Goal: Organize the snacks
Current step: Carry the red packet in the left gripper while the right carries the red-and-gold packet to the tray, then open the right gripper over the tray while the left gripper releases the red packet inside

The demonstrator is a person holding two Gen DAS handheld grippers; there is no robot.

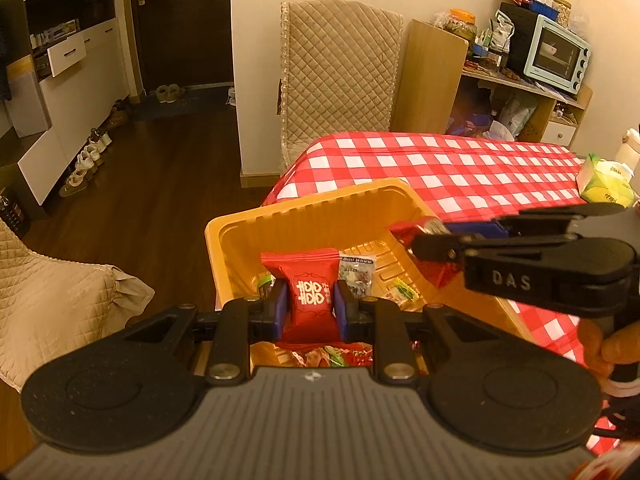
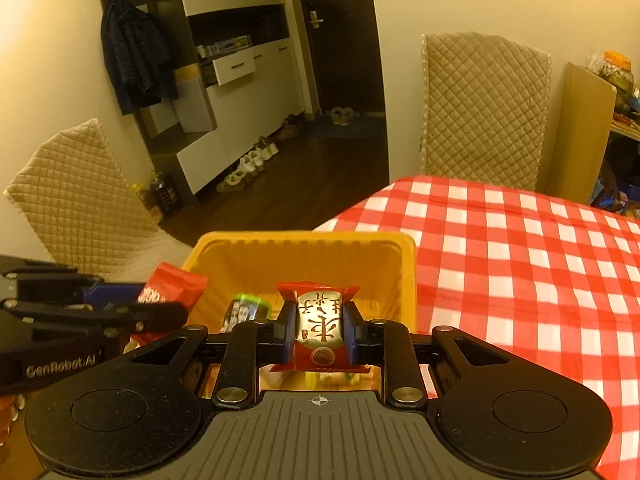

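Note:
My left gripper [image 1: 310, 300] is shut on a red snack packet with white characters [image 1: 310, 292] and holds it above the yellow tray [image 1: 248, 216]. My right gripper [image 2: 318, 328] is shut on a red packet with a gold label [image 2: 319, 326], also above the yellow tray [image 2: 304, 238]. Each gripper shows in the other's view: the right one [image 1: 432, 236] at the tray's right side, the left one [image 2: 160, 304] at its left. Several small wrapped snacks [image 1: 357, 274] lie in the tray, among them a dark one [image 2: 244, 310].
The tray sits at the near corner of a table with a red-and-white checked cloth [image 1: 460, 172]. A green-and-white tissue pack [image 1: 606, 182] lies at the right. Quilted chairs [image 1: 340, 76] stand beyond the table. A shelf with a small oven [image 1: 556, 54] is at the back right.

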